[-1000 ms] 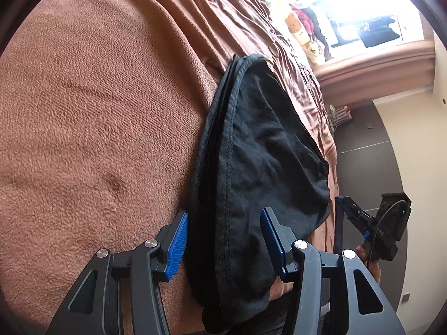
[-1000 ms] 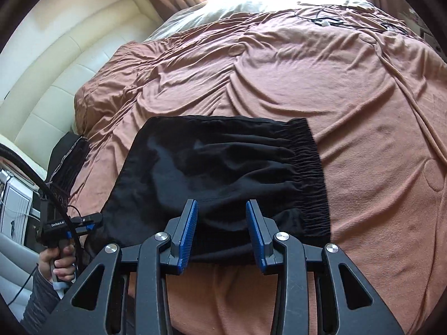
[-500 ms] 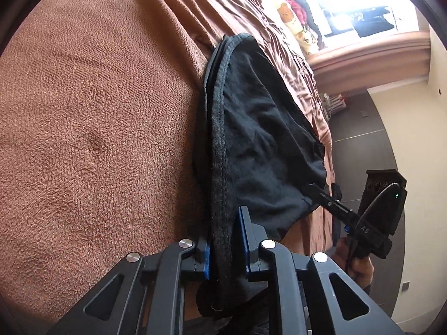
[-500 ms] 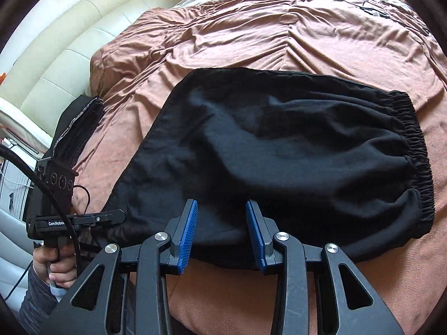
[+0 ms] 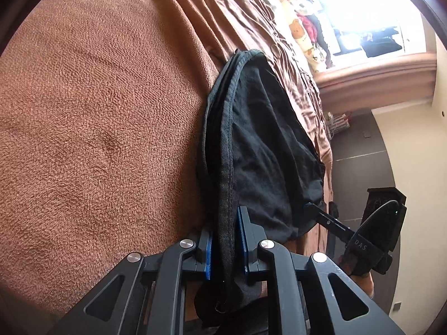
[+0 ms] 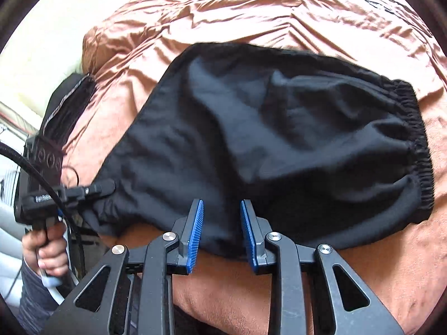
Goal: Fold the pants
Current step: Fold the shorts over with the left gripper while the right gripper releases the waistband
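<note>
Two grippers: working one pair of black pants (image 6: 279, 145) on the brown bedspread (image 6: 251, 16).
Left gripper (image 5: 226, 245): clamping the hemmed edge, blue pads (image 5: 208, 254) pressing fabric.
Right gripper (image 6: 220, 231): jaws just closing, straddling the near edge, pads (image 6: 195, 231) not yet pressing.
Pants: lying flat, elastic waistband (image 6: 419, 150) at right.

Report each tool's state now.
Left tool: shut on the pants edge.
Right tool: open, just been closing, straddling the pants' near edge.
</note>
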The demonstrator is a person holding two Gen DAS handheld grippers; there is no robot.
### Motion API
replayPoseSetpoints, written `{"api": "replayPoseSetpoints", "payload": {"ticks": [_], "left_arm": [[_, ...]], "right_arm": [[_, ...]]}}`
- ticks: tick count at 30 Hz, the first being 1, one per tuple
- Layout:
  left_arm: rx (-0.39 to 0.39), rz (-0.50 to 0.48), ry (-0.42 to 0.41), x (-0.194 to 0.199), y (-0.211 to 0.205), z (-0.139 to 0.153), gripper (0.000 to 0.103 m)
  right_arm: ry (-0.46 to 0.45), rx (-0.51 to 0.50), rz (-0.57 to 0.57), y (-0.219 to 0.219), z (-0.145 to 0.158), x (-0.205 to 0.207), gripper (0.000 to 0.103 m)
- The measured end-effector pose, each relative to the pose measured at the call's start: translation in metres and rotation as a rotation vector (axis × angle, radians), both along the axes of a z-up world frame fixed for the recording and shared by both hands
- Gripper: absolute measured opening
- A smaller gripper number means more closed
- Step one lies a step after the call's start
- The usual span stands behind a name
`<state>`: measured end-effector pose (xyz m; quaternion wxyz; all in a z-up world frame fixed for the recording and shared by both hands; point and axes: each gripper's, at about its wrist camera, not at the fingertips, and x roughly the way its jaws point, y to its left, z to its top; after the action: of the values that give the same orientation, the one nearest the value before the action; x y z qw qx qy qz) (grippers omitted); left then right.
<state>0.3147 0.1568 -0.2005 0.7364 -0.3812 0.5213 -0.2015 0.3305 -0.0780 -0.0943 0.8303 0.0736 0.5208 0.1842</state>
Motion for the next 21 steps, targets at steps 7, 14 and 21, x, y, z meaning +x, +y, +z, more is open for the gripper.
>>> {"api": "replayPoseSetpoints", "payload": {"ticks": [7, 14, 21], "left_arm": [[-0.001, 0.064, 0.016, -0.008, 0.007, 0.0, 0.016], [0.002, 0.112, 0.044, -0.009, 0.006, 0.004, 0.016], [0.001, 0.164, 0.082, -0.009, 0.008, 0.0, 0.016]], "right_arm": [[-0.001, 0.011, -0.039, 0.005, 0.002, 0.033, 0.025], [0.061, -0.037, -0.139, 0.007, -0.024, 0.075, 0.022], [0.077, -0.024, -0.184, 0.007, -0.032, 0.12, 0.022]]}}
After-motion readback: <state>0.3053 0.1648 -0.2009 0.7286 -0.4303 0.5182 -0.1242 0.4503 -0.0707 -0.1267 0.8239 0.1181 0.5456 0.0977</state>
